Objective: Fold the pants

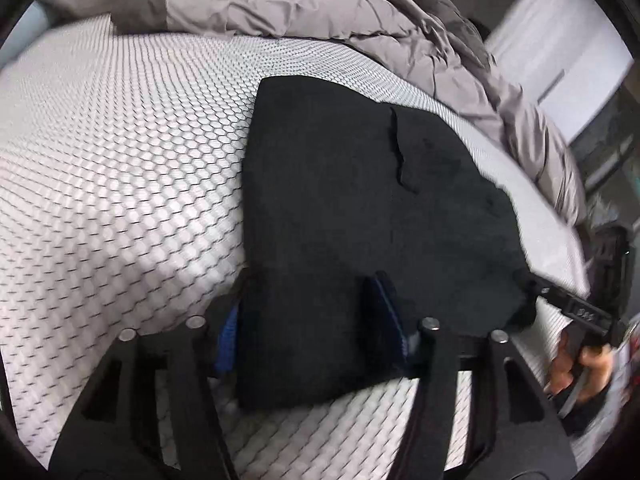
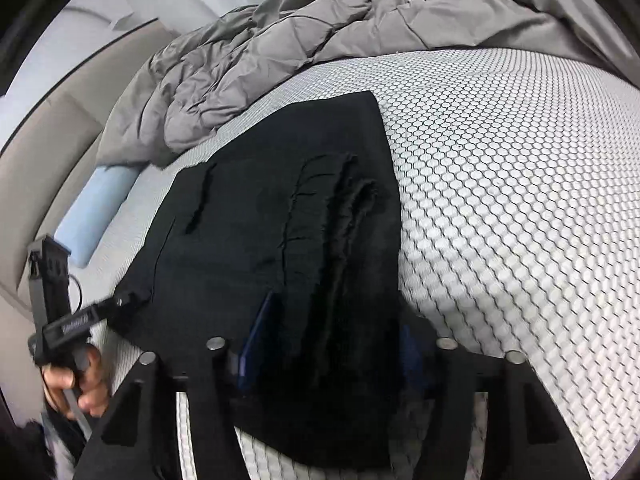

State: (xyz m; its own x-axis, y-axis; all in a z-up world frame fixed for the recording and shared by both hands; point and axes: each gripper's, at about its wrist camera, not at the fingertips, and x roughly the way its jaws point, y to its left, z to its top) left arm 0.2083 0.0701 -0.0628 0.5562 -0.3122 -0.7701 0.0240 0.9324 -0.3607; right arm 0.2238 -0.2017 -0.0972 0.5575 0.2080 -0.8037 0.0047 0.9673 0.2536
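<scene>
Black pants (image 1: 360, 200) lie folded into a compact block on the white honeycomb mattress (image 1: 120, 160). My left gripper (image 1: 308, 324) is open, its blue-padded fingers (image 1: 386, 316) astride the near edge of the pants. In the right wrist view the pants (image 2: 260, 232) show frayed rips, and my right gripper (image 2: 328, 348) is open with its fingers (image 2: 252, 344) astride the near edge. Each view shows the other gripper at the opposite corner: the right one (image 1: 532, 284) and the left one (image 2: 128, 302), each touching the fabric edge.
A crumpled grey duvet (image 1: 320, 8) is piled along the far side of the mattress, also in the right wrist view (image 2: 280, 48). A light blue pillow (image 2: 96, 208) lies at the left edge beside a beige headboard (image 2: 48, 152).
</scene>
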